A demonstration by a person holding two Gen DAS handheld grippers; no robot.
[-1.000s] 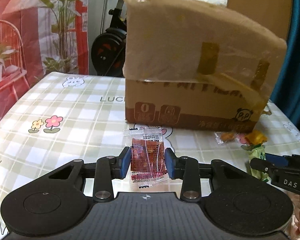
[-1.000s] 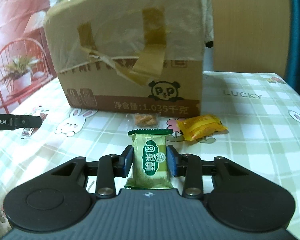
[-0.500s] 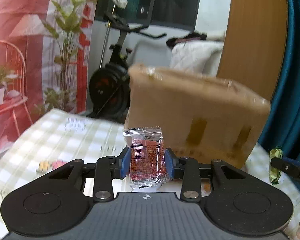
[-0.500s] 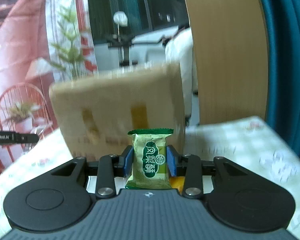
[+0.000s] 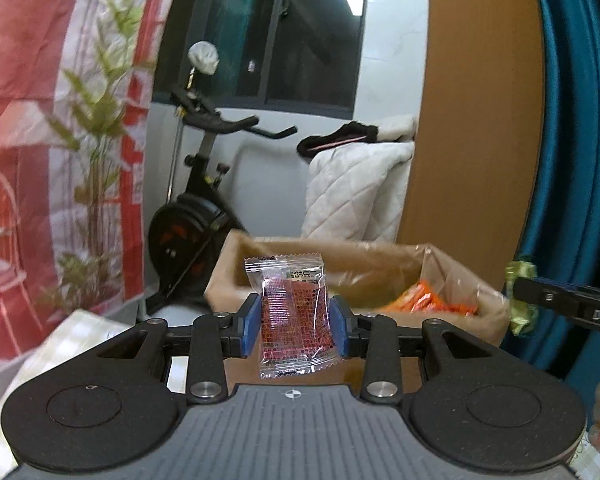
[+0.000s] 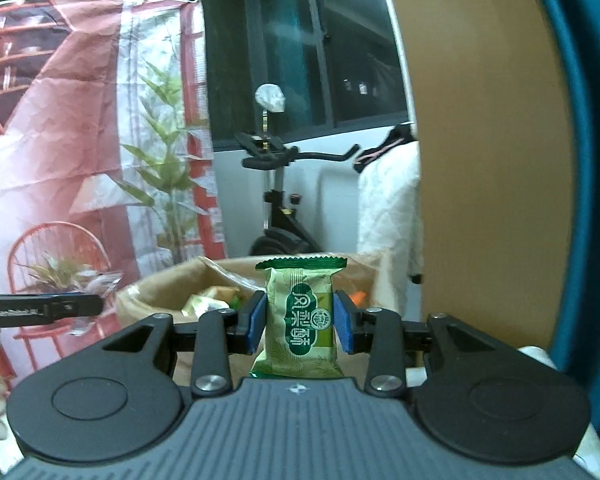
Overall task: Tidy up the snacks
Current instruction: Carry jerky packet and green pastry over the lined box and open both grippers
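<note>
My left gripper (image 5: 294,326) is shut on a clear packet with a red snack (image 5: 294,312) and holds it upright just in front of the open cardboard box (image 5: 236,268). Orange packets (image 5: 428,302) lie inside the box. My right gripper (image 6: 300,326) is shut on a green snack packet (image 6: 302,320) and holds it at the box's near rim (image 6: 156,288). The right gripper also shows at the right edge of the left wrist view (image 5: 560,304) with the green packet (image 5: 522,300). The left gripper shows at the left of the right wrist view (image 6: 40,308).
The checked tablecloth (image 5: 60,336) shows low at the left. An exercise bike (image 5: 196,220), a white quilted cover (image 5: 356,192) and a wooden panel (image 5: 476,120) stand behind the box. A red printed backdrop (image 6: 60,140) hangs at the left; a teal curtain (image 5: 572,120) at the right.
Both grippers have risen from the table with their packets, from in front of the box's side to the level of its open top. The box's inside now shows.
</note>
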